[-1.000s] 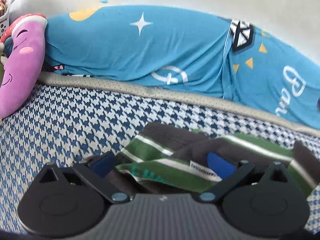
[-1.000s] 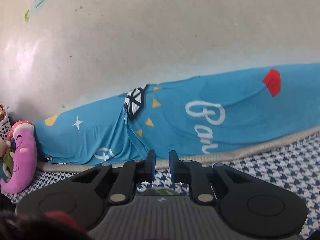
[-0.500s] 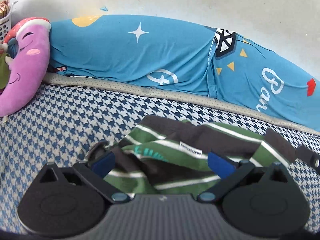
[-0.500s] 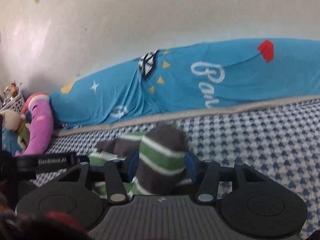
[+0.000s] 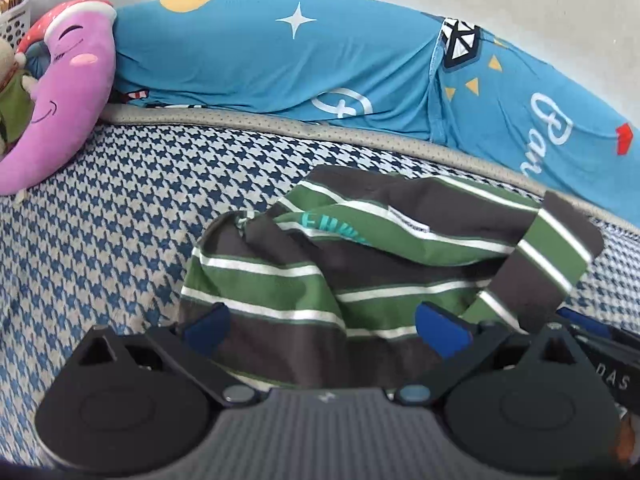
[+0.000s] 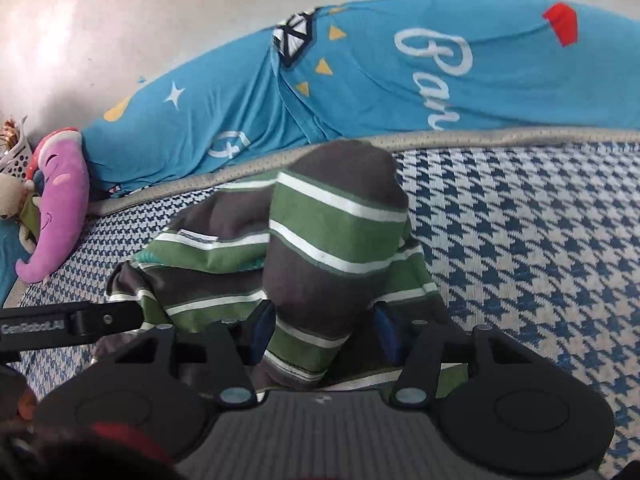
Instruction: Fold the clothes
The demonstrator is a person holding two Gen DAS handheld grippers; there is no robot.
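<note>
The soft green, grey and white striped shirt [image 5: 360, 272] lies crumpled near the back edge of the woven houndstooth mattress [image 5: 120, 208]. The left gripper [image 5: 324, 326] stands wide over its folds. The right gripper [image 6: 326, 334], jaws just opened, straddles a limp sleeve, pads seemingly clear.
</note>
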